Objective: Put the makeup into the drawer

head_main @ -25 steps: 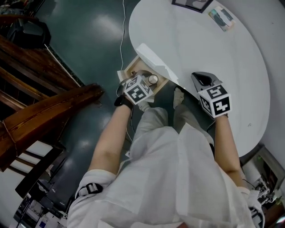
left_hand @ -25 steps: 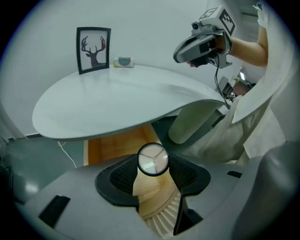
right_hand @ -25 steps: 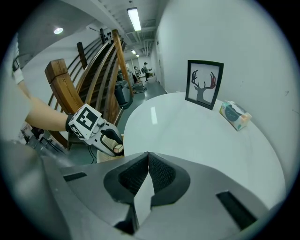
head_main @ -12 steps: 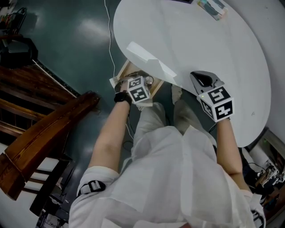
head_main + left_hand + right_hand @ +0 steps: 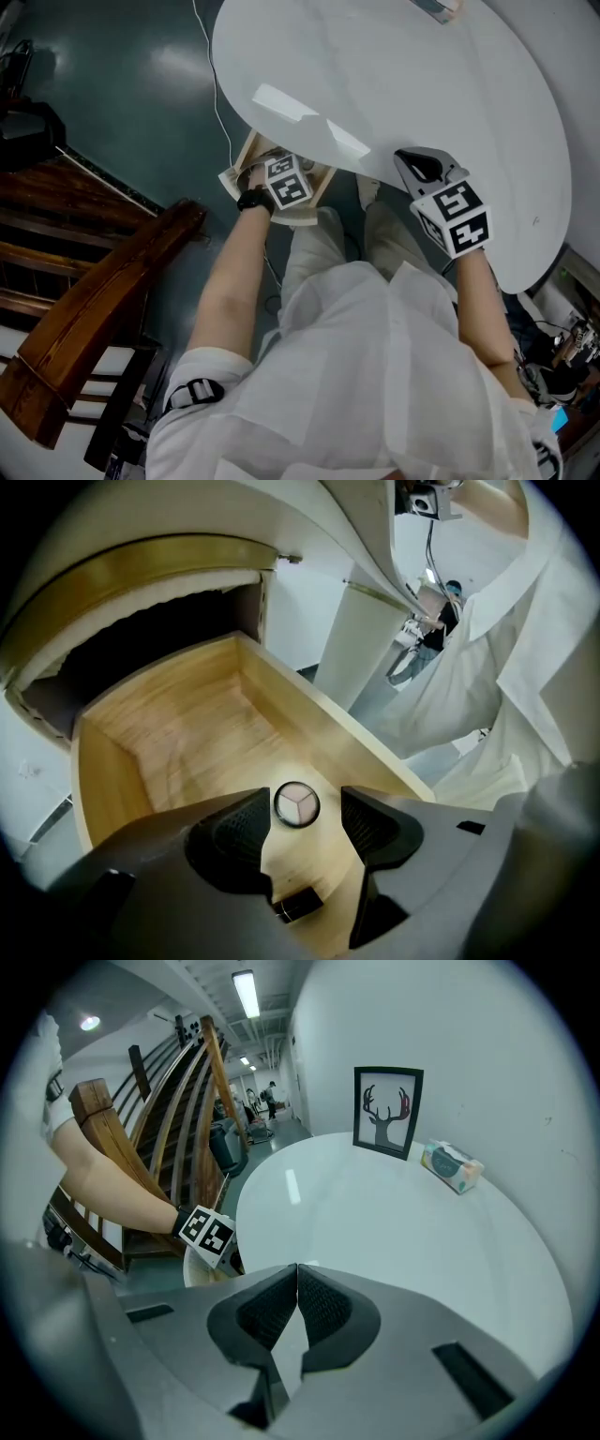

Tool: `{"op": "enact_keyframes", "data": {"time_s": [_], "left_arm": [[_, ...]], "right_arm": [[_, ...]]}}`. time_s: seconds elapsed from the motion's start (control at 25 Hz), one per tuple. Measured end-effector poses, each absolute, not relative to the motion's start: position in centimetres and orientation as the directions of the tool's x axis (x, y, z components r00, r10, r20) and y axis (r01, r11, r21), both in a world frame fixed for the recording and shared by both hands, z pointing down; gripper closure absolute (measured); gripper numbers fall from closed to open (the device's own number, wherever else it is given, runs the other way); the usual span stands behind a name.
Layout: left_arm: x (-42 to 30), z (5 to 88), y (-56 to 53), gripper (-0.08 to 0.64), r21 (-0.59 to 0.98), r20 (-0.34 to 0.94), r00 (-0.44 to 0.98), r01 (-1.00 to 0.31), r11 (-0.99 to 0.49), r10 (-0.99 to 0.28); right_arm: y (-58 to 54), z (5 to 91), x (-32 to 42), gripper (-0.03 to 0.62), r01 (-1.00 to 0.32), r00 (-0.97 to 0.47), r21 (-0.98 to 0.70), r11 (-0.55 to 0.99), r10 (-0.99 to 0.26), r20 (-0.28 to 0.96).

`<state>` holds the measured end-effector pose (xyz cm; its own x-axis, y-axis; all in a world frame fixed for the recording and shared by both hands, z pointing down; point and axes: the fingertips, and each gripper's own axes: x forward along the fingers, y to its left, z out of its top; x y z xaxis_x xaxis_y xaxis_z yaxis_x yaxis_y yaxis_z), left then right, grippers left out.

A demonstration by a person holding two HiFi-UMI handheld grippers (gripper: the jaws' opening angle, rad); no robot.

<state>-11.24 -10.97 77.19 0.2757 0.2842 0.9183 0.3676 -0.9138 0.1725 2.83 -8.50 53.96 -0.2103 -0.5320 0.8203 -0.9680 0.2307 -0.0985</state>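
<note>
The left gripper (image 5: pixel 305 831) has its fingers (image 5: pixel 232 834) spread wide and pinching nothing. In the gap between them, touching neither pad, a round compact (image 5: pixel 296 805) lies flat on the wooden floor below. Closer in toward the gripper's body, a small dark tube (image 5: pixel 300 904) also lies on that floor; it may be another piece of makeup, though it is too small to be sure. Around the fingers rise the walls of the open drawer (image 5: pixel 314 719), which hangs under the edge of the white table (image 5: pixel 394 1232).

The right gripper (image 5: pixel 296 1290) has its fingers (image 5: pixel 267 1312) pressed together with nothing between them, and it hovers over the tabletop. Far beyond its tips, a picture frame (image 5: pixel 387 1110) and a tissue box (image 5: pixel 452 1166) stand against the wall.

The step in hand looks like the release: the compact appears to be set down inside the drawer, so the task seems close to done. The next move calls for drawing the left gripper up and back with the fingers kept apart, clear of the compact, the drawer walls and the table edge overhead. The drawer could then be pushed in.
</note>
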Motion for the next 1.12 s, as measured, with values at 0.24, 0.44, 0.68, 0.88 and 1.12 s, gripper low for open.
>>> {"op": "enact_keyframes", "data": {"time_s": [0.24, 0.44, 0.68, 0.88, 1.12], "left_arm": [[-11.3, 76.6, -11.0, 0.299, 0.164, 0.916, 0.288, 0.368, -0.915, 0.280], [-11.9, 75.0, -11.4, 0.301, 0.143, 0.923, 0.287, 0.366, -0.919, 0.258], [-12.1, 72.4, -11.2, 0.302, 0.144, 0.922, 0.295, 0.339, -0.930, 0.251], [-13.1, 69.6, -10.1, 0.354, 0.163, 0.917, 0.306, 0.299, -0.940, 0.256], [-13.7, 64.6, -11.2, 0.431, 0.109, 0.902, 0.396, 0.180, -0.978, 0.174]], "right_arm": [[-8.5, 53.8, 2.9, 0.583, -0.969, -0.207, -0.096, 0.227, -0.536, 0.818], [-8.6, 53.5, 2.5, 0.581, -0.966, -0.218, -0.102, 0.237, -0.540, 0.813], [-8.5, 53.0, 2.0, 0.583, -0.959, -0.241, -0.112, 0.260, -0.541, 0.806], [-8.2, 52.2, 1.8, 0.581, -0.953, -0.255, -0.113, 0.283, -0.539, 0.803], [-9.0, 50.9, 1.8, 0.582, -0.942, -0.282, -0.114, 0.315, -0.564, 0.776]]}}
